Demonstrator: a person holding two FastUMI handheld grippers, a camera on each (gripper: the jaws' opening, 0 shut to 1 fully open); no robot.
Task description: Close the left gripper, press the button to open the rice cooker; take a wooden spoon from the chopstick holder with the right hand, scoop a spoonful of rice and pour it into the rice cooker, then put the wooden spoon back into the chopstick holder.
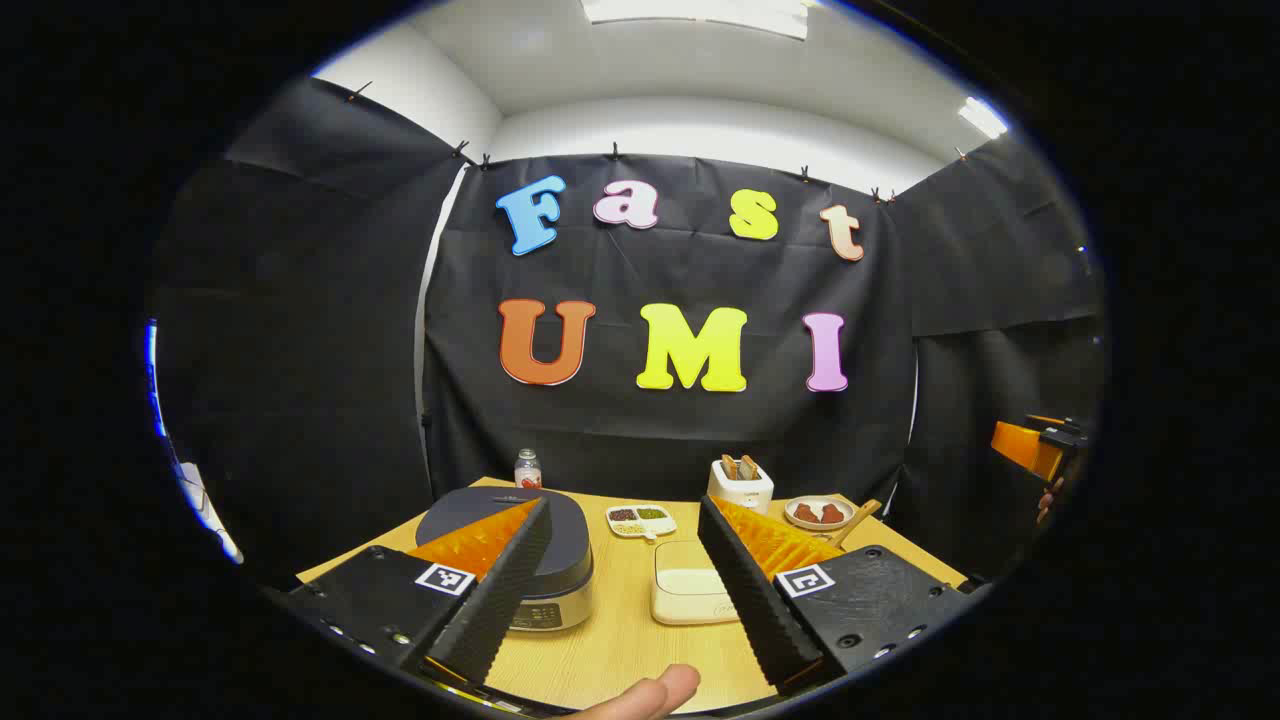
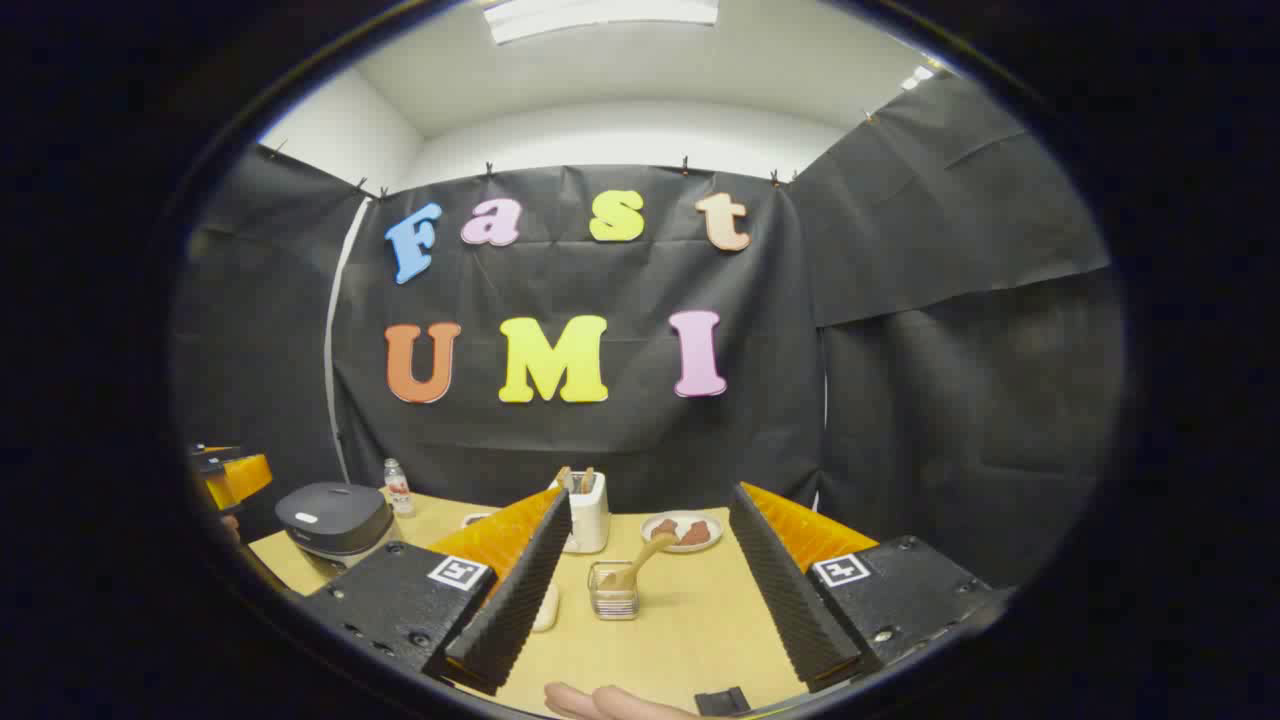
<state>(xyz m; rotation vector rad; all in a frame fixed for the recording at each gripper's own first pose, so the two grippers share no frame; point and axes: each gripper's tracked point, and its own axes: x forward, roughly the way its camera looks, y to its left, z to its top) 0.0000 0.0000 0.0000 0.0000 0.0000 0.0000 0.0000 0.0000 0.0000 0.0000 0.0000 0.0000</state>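
Observation:
The rice cooker (image 1: 525,575) (image 2: 335,518) has a dark grey lid that is down; it stands at the table's left. A wooden spoon (image 2: 645,556) leans in a small clear glass holder (image 2: 613,592) mid-table; its handle (image 1: 862,518) peeks over my left gripper's right finger. My left gripper (image 1: 625,508) is open above the near table edge, with the cooker partly behind its left finger (image 1: 500,590). Held above the near edge, my right gripper (image 2: 650,498) is open and empty, short of the holder. Each gripper also shows at the far side of the other's view (image 1: 1035,450) (image 2: 230,476).
A white lidded box (image 1: 690,595) (image 2: 545,606) sits right of the cooker. Behind it are a divided dish of beans (image 1: 641,520), a white toaster-like stand (image 1: 741,485) (image 2: 586,512), a plate of brown pieces (image 1: 819,512) (image 2: 685,531) and a small bottle (image 1: 527,468) (image 2: 398,487).

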